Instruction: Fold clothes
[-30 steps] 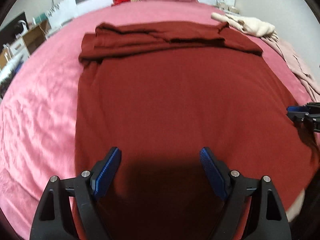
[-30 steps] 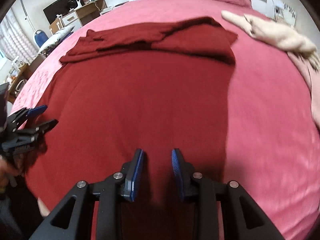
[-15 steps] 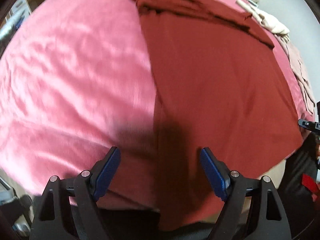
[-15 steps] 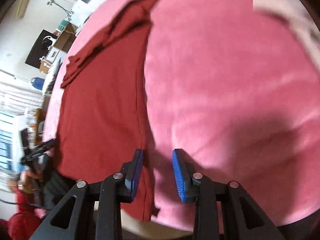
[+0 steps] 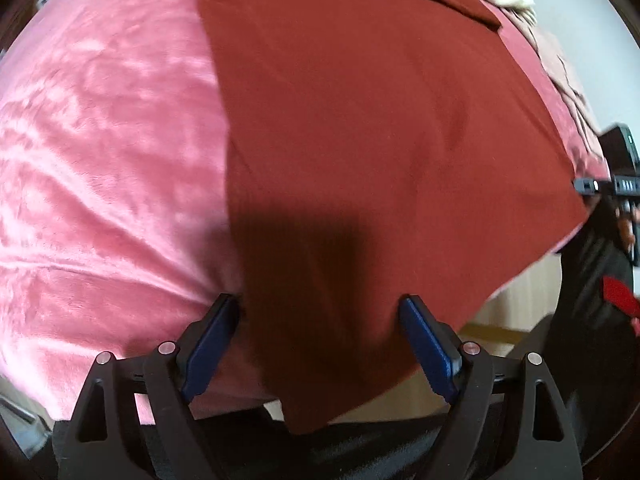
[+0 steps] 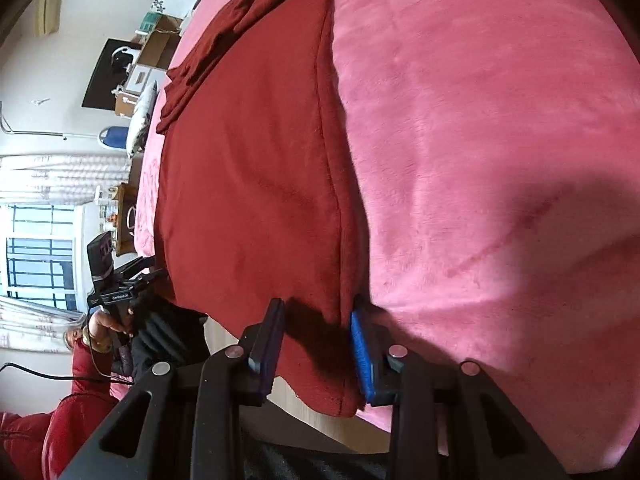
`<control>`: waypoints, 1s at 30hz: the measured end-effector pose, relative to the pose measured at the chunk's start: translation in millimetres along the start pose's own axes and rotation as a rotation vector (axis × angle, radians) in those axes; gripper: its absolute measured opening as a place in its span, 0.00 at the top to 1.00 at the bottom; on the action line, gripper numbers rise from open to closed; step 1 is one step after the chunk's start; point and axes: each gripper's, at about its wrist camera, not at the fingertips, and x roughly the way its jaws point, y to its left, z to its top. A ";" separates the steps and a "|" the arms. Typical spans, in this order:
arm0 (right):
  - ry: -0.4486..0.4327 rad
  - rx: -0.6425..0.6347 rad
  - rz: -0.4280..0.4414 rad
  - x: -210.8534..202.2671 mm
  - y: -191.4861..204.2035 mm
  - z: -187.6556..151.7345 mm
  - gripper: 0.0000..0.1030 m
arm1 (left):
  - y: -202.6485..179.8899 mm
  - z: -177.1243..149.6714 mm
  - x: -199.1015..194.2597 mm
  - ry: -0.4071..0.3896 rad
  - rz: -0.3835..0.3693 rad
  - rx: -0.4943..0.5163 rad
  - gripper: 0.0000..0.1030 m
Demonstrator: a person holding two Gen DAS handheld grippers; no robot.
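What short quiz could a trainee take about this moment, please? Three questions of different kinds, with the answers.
1. True or false: both grippers stand open at the near hem of the dark red garment.
2. Multiple choice: the garment's far end is (a) spread flat, (b) folded and bunched, (c) hanging off the bed.
3. Fill the gap: the garment lies on a ____ blanket.

Key:
1. True. The left gripper and the right gripper each have cloth between open fingers, at the two near corners that hang over the bed edge.
2. b. The folded part lies at the far end.
3. Pink.
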 end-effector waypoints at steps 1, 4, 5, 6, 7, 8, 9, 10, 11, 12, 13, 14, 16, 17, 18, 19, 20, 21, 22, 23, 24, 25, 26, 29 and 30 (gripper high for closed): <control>0.002 0.003 -0.004 0.6 -0.3 0.7 0.69 | 1.3 -1.0 -0.1 0.005 -0.014 -0.012 0.18; 0.007 0.020 -0.003 3.2 -1.9 4.2 0.69 | 9.5 -2.3 -1.1 0.004 -0.064 -0.065 0.18; 0.005 0.030 0.003 3.7 -2.7 4.4 0.69 | 14.8 -2.9 -2.4 -0.008 -0.094 -0.097 0.18; 0.002 0.040 0.009 4.2 -3.2 4.5 0.68 | 20.0 -3.6 -3.8 -0.019 -0.123 -0.128 0.18; -0.001 0.050 0.015 4.7 -3.8 4.5 0.68 | 22.7 -4.7 -4.9 -0.028 -0.139 -0.143 0.19; 0.002 0.038 0.017 4.0 -2.1 2.4 0.68 | 21.9 -6.2 -5.9 -0.031 -0.140 -0.136 0.21; 0.020 0.031 0.024 4.5 -0.6 -0.7 0.69 | 20.7 -7.6 -6.8 -0.034 -0.140 -0.129 0.31; 0.041 0.026 0.032 5.6 0.8 -3.9 0.70 | 17.1 -8.4 -6.3 -0.027 -0.133 -0.111 0.37; 0.062 0.021 0.040 6.6 2.2 -7.1 0.70 | 13.4 -9.1 -5.9 -0.019 -0.125 -0.093 0.37; 0.087 0.030 0.045 9.7 2.4 -9.9 0.70 | 9.8 -9.8 -5.4 -0.012 -0.118 -0.075 0.37; 0.112 0.043 0.050 13.4 2.3 -12.6 0.70 | 6.4 -10.4 -4.9 -0.005 -0.112 -0.057 0.37; 0.148 0.055 0.054 19.0 1.0 -15.7 0.70 | 5.1 -10.3 -3.3 0.003 -0.118 -0.050 0.37; 0.208 0.057 0.021 32.8 -1.2 -18.5 0.76 | 8.3 -8.6 -2.1 0.005 -0.119 -0.068 0.43; 0.206 0.052 -0.016 36.8 1.5 -17.8 0.80 | 15.4 -12.0 -4.7 -0.004 -0.120 -0.096 0.46; 0.196 0.045 -0.059 40.1 5.1 -16.6 0.84 | 22.6 -15.4 -7.3 -0.012 -0.120 -0.124 0.61; 0.183 0.028 -0.076 40.4 9.5 -17.0 0.90 | 29.3 -18.8 -9.8 -0.019 -0.122 -0.151 0.78; 0.170 0.008 -0.087 40.0 14.2 -17.7 0.91 | 31.5 -21.7 -10.7 -0.018 -0.141 -0.164 0.83; 0.160 -0.009 -0.081 38.8 19.3 -19.6 0.92 | 33.8 -24.7 -11.6 -0.017 -0.159 -0.176 0.88; 0.151 -0.025 -0.070 37.2 24.5 -21.8 0.92 | 36.1 -27.6 -12.5 -0.016 -0.177 -0.189 0.90; 0.139 -0.018 -0.045 34.2 26.3 -23.7 0.92 | 37.9 -30.2 -13.4 -0.014 -0.192 -0.198 0.91; 0.127 -0.004 -0.016 30.8 27.2 -25.4 0.92 | 35.0 -29.7 -14.2 -0.005 -0.178 -0.173 0.92; 0.118 -0.001 -0.011 26.6 26.7 -26.6 0.92 | 30.3 -33.0 -14.7 0.000 -0.173 -0.154 0.92; 0.109 -0.002 -0.012 22.2 25.8 -27.7 0.92 | 25.6 -36.4 -15.2 0.005 -0.168 -0.135 0.92; 0.083 -0.002 -0.014 8.9 23.1 -30.9 0.92 | 11.6 -46.5 -16.7 0.021 -0.153 -0.077 0.92; 0.074 -0.002 -0.015 4.5 22.2 -32.0 0.92 | 7.6 -49.3 -17.3 0.025 -0.148 -0.060 0.92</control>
